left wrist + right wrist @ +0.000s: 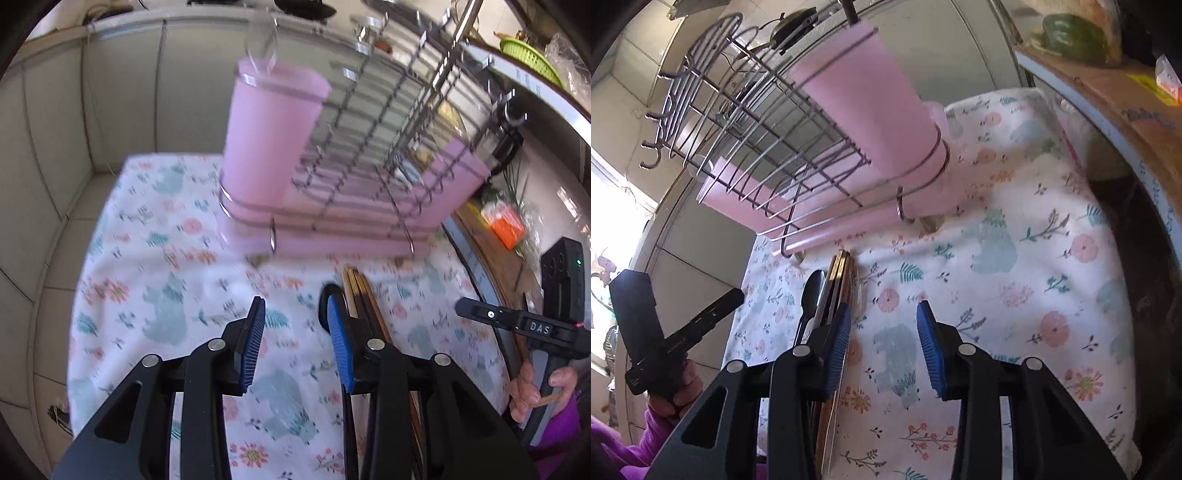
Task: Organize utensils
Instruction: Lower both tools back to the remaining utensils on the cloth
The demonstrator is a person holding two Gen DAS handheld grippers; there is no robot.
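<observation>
A bundle of chopsticks (pixel 364 299) and a black spoon (pixel 324 302) lie on the floral cloth (pixel 166 295), in front of a wire dish rack (pixel 388 155) with a pink utensil cup (pixel 269 136) and pink drip tray. My left gripper (pixel 295 325) is open and empty above the cloth, its right finger just over the spoon and chopsticks. In the right wrist view my right gripper (pixel 882 339) is open and empty; the chopsticks (pixel 838 280) and spoon (pixel 812 291) lie under its left finger. The pink cup (pixel 875 99) is ahead.
The right hand's gripper (pixel 554 325) shows at the right edge of the left view, the left hand's gripper (pixel 665 332) at the left of the right view. A tiled wall (pixel 55 147) stands behind. A cardboard box (pixel 1126 96) and an orange pack (pixel 504 225) sit to the right.
</observation>
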